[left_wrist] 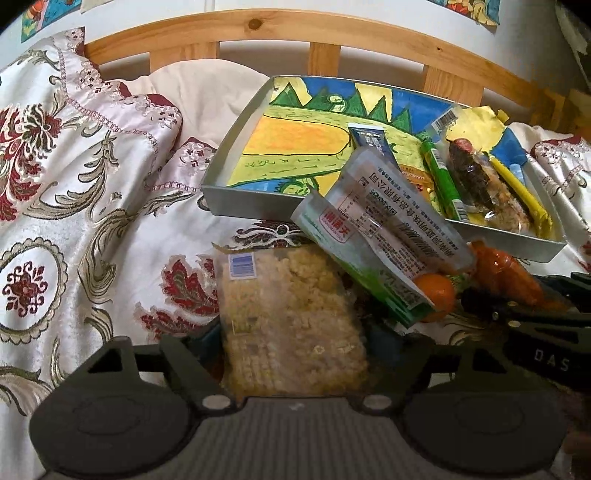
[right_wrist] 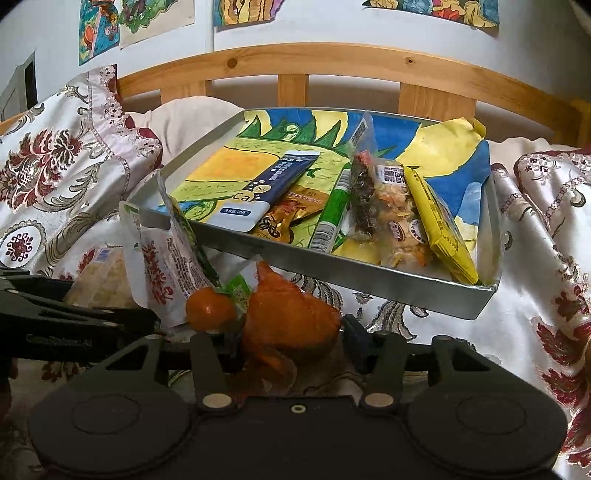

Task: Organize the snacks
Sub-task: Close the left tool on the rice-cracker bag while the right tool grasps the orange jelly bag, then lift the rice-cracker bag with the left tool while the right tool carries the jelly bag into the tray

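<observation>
A grey tray (left_wrist: pixel 255 212) lined with a bright drawing lies on the bed, also in the right wrist view (right_wrist: pixel 369 273). It holds a blue tube (right_wrist: pixel 269 188), a gold packet (right_wrist: pixel 291 212), a green stick (right_wrist: pixel 332 210), a clear mixed-snack bag (right_wrist: pixel 391 218) and a yellow bar (right_wrist: pixel 439 229). My left gripper (left_wrist: pixel 291 343) is shut on a clear bag of puffed-grain cake (left_wrist: pixel 291 317). My right gripper (right_wrist: pixel 288 343) is shut on an orange vacuum-packed chicken leg (right_wrist: pixel 291 317), seen too in the left wrist view (left_wrist: pixel 506 273). A white-green packet (left_wrist: pixel 376 236) and a small orange (right_wrist: pixel 208 308) lie between them.
The flowered satin bedspread (left_wrist: pixel 74 184) covers the bed, with a bunched fold at the left. A wooden slatted headboard (right_wrist: pixel 295 62) runs behind the tray. Children's drawings (right_wrist: pixel 99 26) hang on the white wall.
</observation>
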